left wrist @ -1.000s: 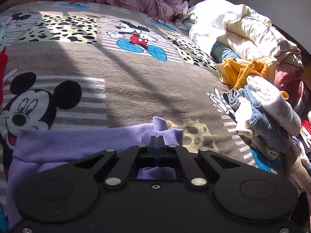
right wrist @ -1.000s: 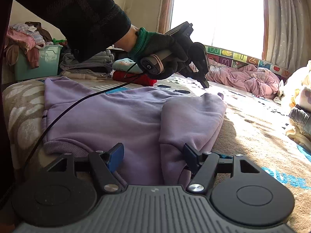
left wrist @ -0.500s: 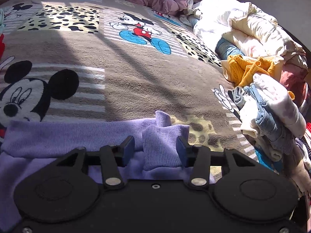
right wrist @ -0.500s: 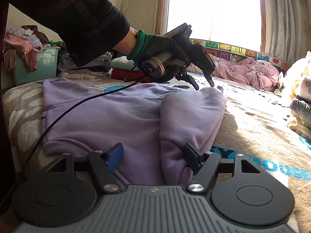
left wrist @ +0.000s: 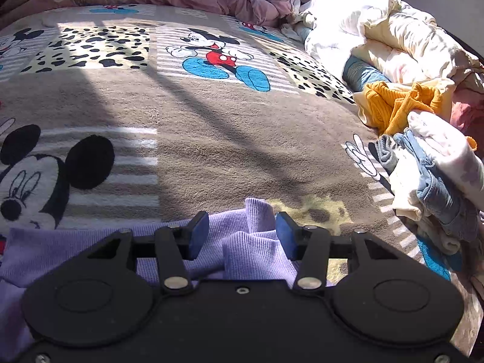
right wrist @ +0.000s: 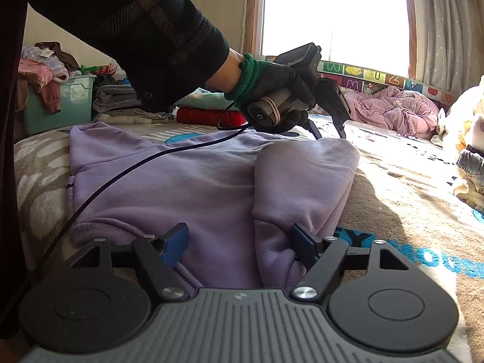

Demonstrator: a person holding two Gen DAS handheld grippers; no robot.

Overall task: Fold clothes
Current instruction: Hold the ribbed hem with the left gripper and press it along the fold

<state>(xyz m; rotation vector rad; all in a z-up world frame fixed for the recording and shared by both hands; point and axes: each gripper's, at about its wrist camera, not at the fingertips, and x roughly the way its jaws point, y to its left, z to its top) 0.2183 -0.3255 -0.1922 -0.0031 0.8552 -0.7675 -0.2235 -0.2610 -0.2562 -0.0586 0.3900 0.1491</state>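
I hold both the left gripper and right gripper spread, unclamped, straddling the purple sweatshirt's opposite ends to fold it.

Blanket under my right gripper: blue woven letters, partly cut off by frame edge; I read "Y" then "OUS", likely part of longer word. Rest of lettering hidden behind my gripper body.

Foam border below window: coloured tiles, each with single character; I make out "W" on two tiles and "2" on another, others too small to read.

My left view: cartoon mouse pictures on blanket, no readable text.
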